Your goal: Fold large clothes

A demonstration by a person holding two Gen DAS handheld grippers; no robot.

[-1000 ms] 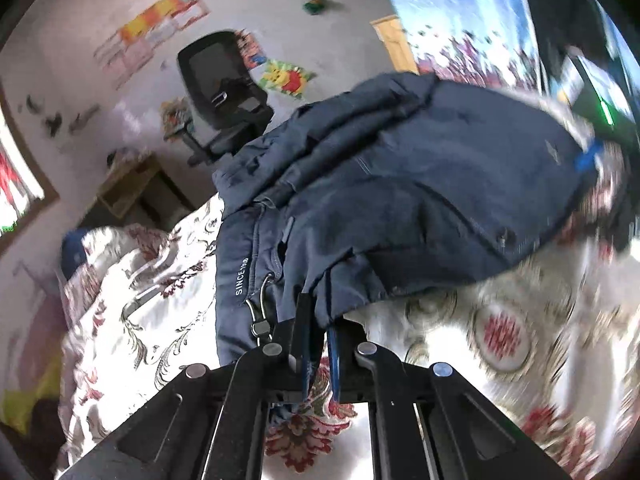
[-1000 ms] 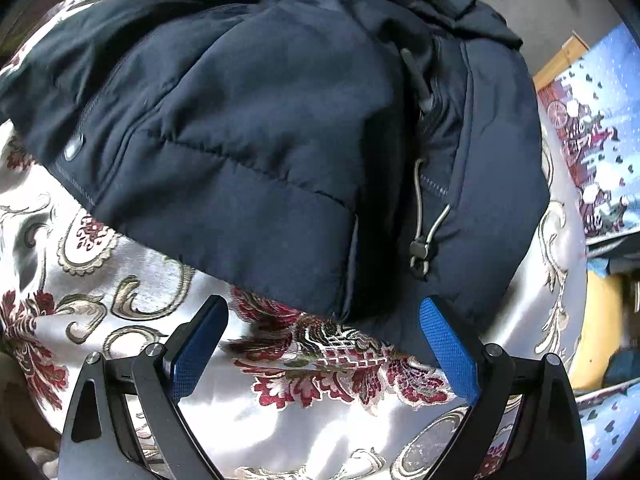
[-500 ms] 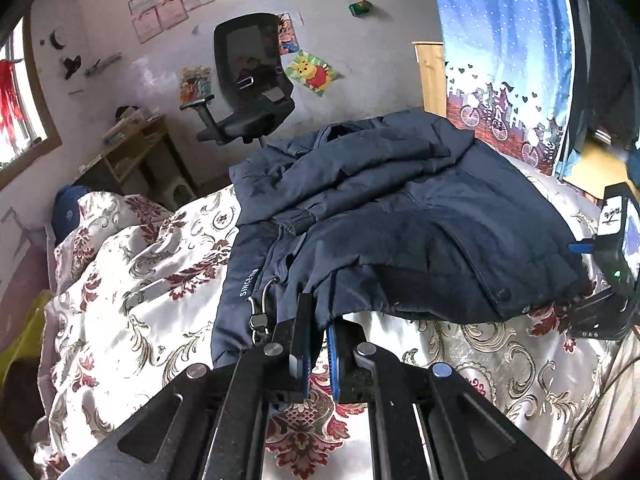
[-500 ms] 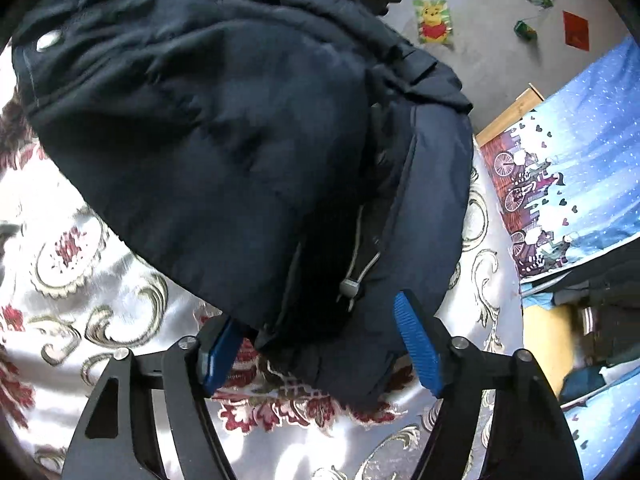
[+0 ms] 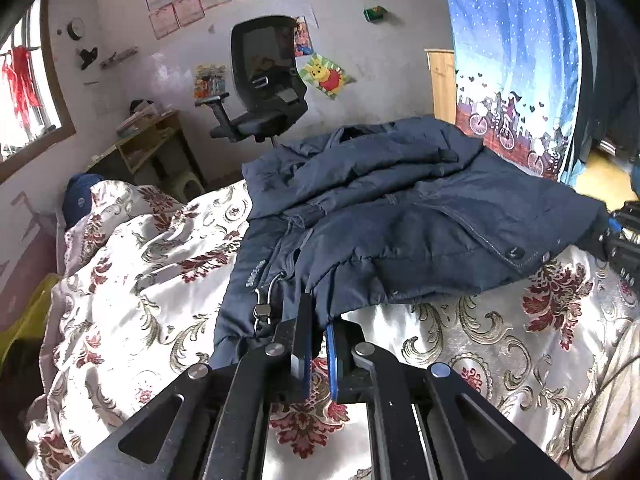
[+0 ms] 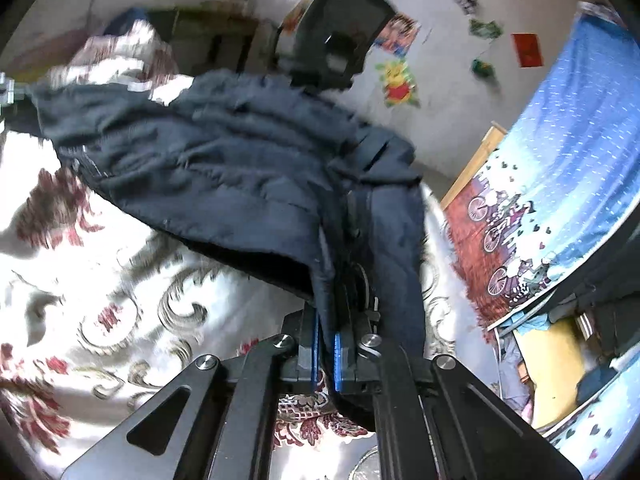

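A dark navy padded jacket (image 5: pixel 400 216) lies crumpled across a floral satin bedspread (image 5: pixel 132 280). My left gripper (image 5: pixel 318 320) is shut on the jacket's near hem, beside a drawstring toggle (image 5: pixel 262 312). In the right wrist view the same jacket (image 6: pixel 224 176) stretches away to the left, and my right gripper (image 6: pixel 326 332) is shut on its hem, with fabric pinched between the blue pads (image 6: pixel 338 360). The right gripper's body shows at the far right edge of the left wrist view, at the jacket's other corner. The hem hangs lifted off the bed between the two grippers.
A black office chair (image 5: pixel 264 84) and a wooden desk (image 5: pixel 144 148) stand against the poster-covered wall behind the bed. A blue curtain (image 5: pixel 512 60) hangs at the right. A window (image 5: pixel 24 92) is at the left. A cable (image 5: pixel 600 412) lies near the bed's right edge.
My right gripper went from wide open around the hem to shut on it and rose, so more of the room shows. The left gripper kept its grip and lifted slightly.
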